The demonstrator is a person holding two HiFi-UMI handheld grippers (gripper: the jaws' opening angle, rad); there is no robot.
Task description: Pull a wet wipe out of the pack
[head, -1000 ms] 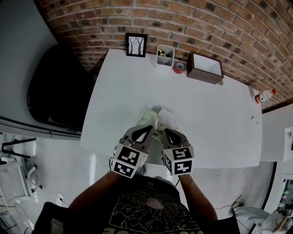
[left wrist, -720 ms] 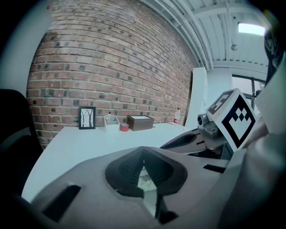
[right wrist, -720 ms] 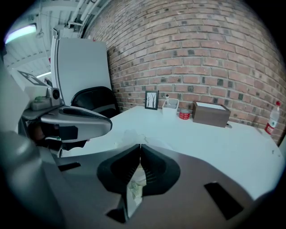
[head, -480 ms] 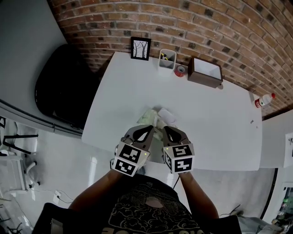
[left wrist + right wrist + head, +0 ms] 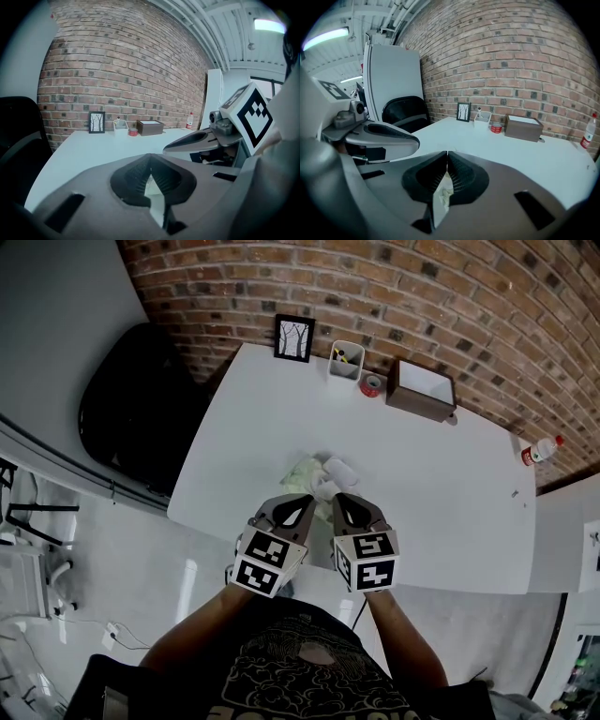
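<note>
Head view: near the table's (image 5: 450, 474) front edge, left gripper (image 5: 307, 500) clamps the pack (image 5: 300, 471), right gripper (image 5: 336, 499) pinches the wet wipe (image 5: 326, 487); more wipe shows than before, so the pull seems underway.

My left gripper (image 5: 150, 161) and right gripper (image 5: 446, 157) have matt grey plastic shells and dark, ribbed, rubbery-looking pads (image 5: 461, 176). The left is closed on the smooth, slightly shiny film of the pack (image 5: 302, 472), and the right on the soft, crumpled, cloth-like wet wipe (image 5: 442, 194). The table (image 5: 441, 493) is smooth matt white, the brick wall (image 5: 422, 306) rough and matt, the chair (image 5: 131, 409) black with a leathery sheen, and the box (image 5: 420, 390) brown and wood-like.
</note>
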